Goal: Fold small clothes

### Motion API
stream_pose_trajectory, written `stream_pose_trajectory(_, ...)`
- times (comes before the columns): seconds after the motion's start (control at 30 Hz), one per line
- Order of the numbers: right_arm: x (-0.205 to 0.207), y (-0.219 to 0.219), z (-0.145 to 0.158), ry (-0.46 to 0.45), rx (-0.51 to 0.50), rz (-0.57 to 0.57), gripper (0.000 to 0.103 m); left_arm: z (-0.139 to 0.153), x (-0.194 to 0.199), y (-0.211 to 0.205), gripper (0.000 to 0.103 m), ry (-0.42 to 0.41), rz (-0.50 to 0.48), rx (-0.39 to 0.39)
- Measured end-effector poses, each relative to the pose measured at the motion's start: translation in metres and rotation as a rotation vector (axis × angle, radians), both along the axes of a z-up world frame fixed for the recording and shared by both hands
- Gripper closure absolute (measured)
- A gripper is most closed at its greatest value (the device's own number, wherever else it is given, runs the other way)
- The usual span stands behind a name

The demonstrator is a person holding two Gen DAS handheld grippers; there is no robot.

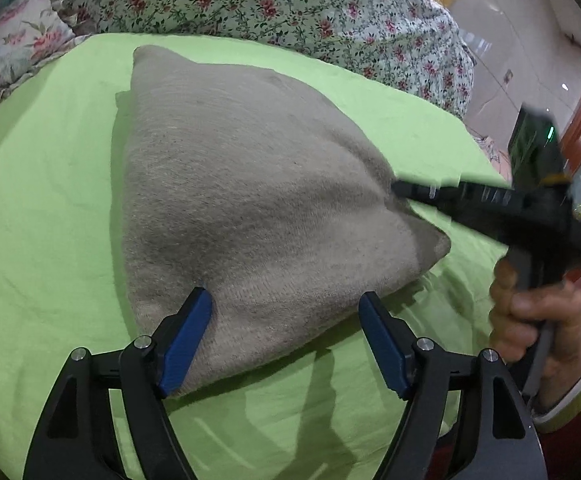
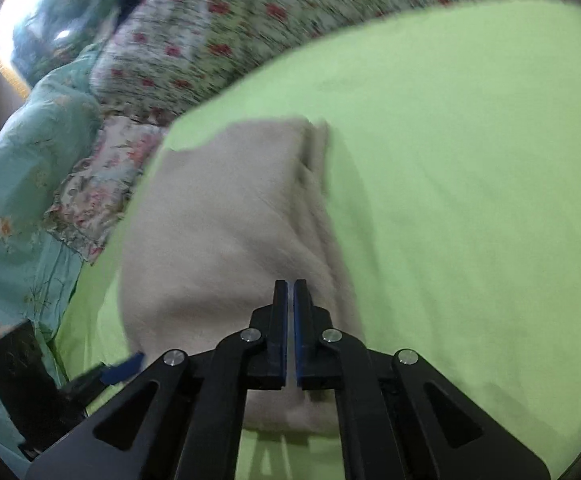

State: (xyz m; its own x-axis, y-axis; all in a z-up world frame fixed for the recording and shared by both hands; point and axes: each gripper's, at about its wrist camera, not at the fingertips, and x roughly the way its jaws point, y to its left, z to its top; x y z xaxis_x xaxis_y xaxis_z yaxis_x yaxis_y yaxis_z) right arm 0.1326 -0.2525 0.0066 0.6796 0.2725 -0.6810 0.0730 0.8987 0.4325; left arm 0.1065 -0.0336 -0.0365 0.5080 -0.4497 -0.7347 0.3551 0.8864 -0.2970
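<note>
Blue-padded left gripper (image 1: 286, 340) gapes wide over the near hem of the folded beige knit garment (image 1: 242, 200) lying mid-bed on the green sheet (image 1: 38, 200). Right gripper (image 2: 290, 284), pinched together and empty, tips at its 3 o'clock edge. Folding looks nearly finished; likely smoothing next, with free sheet toward 3 o'clock and floral bedding (image 1: 290, 4) crowding 12.

folded grey-beige knit garment (image 1: 250, 200), thick and puffy (roughly triangular), lying on green sheet (image 1: 50, 200)
</note>
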Motion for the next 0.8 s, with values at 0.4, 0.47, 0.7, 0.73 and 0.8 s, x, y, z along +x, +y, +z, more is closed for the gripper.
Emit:
stream_pose_trajectory(0.4,0.053,-0.002,-0.010,0.059,-0.006,0.006,0.102,0.004,-0.001,0.002,0.024,0.022,-0.014,-0.050)
stream_pose_trajectory(0.47,0.040,0.004,0.001,0.033,-0.020,0.019,0.099,0.005,-0.001,0.009,0.024,0.037,-0.007,-0.089)
stream_pose_trajectory(0.7,-0.024,0.010,-0.007,0.078,-0.035,0.078,0.099,0.007,-0.015,0.019,0.024,0.046,-0.014,-0.131)
stream_pose_trajectory(0.73,-0.030,0.007,-0.019,0.109,-0.085,0.065,0.099,0.005,-0.016,0.018,0.024,0.046,-0.015,-0.115)
stream_pose_trajectory(0.8,-0.035,-0.003,-0.032,0.110,-0.063,0.055,0.100,0.000,-0.019,0.013,0.024,0.039,-0.014,-0.077)
